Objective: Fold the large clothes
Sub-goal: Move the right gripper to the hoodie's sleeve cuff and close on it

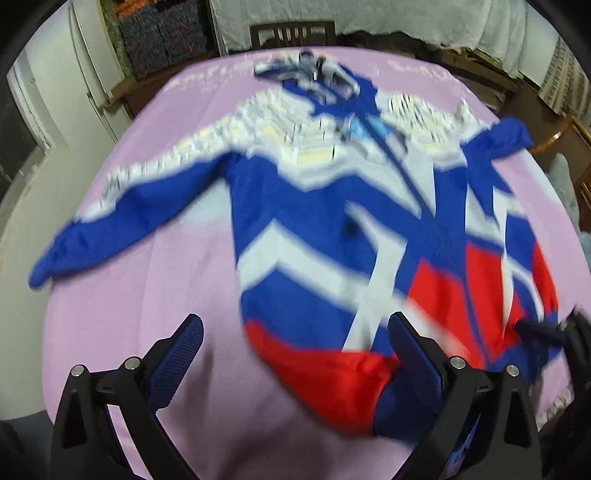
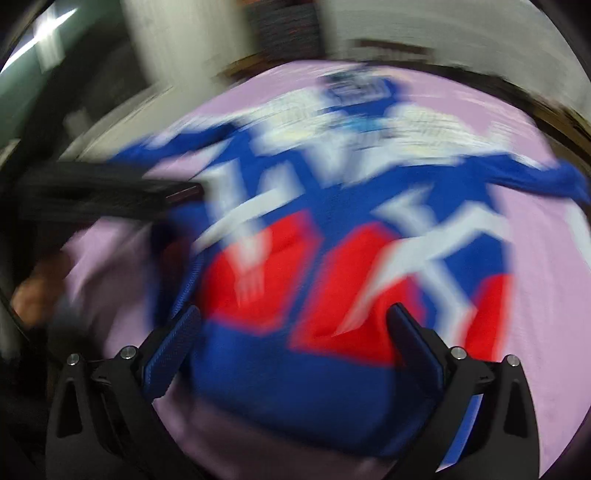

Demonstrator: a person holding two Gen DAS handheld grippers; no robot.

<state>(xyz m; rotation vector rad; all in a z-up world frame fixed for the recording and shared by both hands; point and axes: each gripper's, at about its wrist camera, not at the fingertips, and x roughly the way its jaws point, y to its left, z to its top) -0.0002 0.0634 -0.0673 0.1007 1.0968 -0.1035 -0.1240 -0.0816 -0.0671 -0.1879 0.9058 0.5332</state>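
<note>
A blue, white and red zip jacket [image 1: 332, 229] lies face up on a pink-covered table [image 1: 147, 295], collar at the far end. Its left sleeve [image 1: 92, 243] stretches out to the left; the other sleeve's blue cuff [image 1: 511, 134] lies at the far right. My left gripper [image 1: 295, 343] hovers open over the near hem, whose red band [image 1: 332, 373] runs toward the right finger. My right gripper [image 2: 295, 332] is open above the blue hem [image 2: 295, 387]; the right wrist view is heavily blurred. In the left wrist view the right gripper [image 1: 543, 328] shows as a dark smear at the hem's right corner.
A wooden chair [image 1: 291, 33] stands behind the far edge of the table, with patterned bins [image 1: 162, 37] and a white cabinet [image 1: 74, 74] at the back left. More chairs sit at the right [image 1: 565, 136]. A hand [image 2: 33, 291] shows at the left of the right wrist view.
</note>
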